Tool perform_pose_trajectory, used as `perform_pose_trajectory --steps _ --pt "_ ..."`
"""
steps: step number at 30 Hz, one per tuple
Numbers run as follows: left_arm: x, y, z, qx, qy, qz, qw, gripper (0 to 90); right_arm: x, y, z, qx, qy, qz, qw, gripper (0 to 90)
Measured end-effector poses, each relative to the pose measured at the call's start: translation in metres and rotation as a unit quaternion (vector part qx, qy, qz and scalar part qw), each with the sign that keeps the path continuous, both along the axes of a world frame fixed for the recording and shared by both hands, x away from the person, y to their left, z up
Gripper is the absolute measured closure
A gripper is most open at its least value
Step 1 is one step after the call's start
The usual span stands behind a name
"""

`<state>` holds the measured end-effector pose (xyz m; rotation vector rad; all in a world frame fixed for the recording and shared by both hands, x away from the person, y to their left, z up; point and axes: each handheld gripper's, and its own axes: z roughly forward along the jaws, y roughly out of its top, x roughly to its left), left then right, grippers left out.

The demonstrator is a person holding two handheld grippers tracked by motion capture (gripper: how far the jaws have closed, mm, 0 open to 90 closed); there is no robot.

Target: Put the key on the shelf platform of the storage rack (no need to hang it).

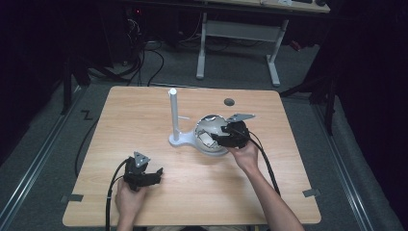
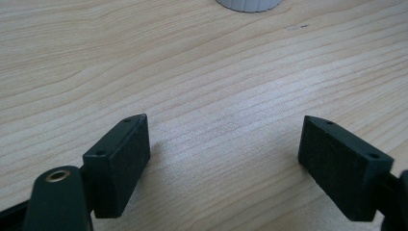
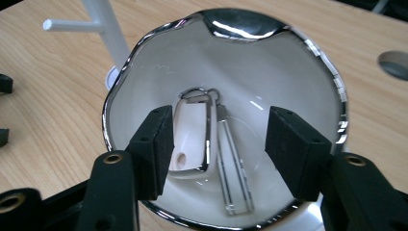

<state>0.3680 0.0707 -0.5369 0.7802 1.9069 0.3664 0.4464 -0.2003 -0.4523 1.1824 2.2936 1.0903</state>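
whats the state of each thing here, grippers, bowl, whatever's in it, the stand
left gripper: open, jaws wide apart over bare table, holding nothing
right gripper: open, jaws lowered into the bowl either side of the key fob, not yet closed on it
bowl: upright on the table, silver-rimmed, white inside
key fob: lying in the bowl bottom, a clear strip beside it on the same ring
white stand: upright beside the bowl, nothing hanging on its peg

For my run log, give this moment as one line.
right gripper: open, fingers inside bowl around white tag | left gripper: open over table
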Motion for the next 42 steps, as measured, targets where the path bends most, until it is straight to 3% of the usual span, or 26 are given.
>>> perform_pose_trajectory --steps 29,42 --pt "0.000 0.000 0.000 -0.001 0.001 0.001 1.0000 18.7 -0.016 -0.040 0.026 0.022 -0.029 -0.024 0.9991 45.8" --pt "0.000 0.000 0.000 -0.002 0.001 0.002 1.0000 18.8 -0.025 -0.056 0.031 0.031 -0.029 -0.035 0.9985 45.2"
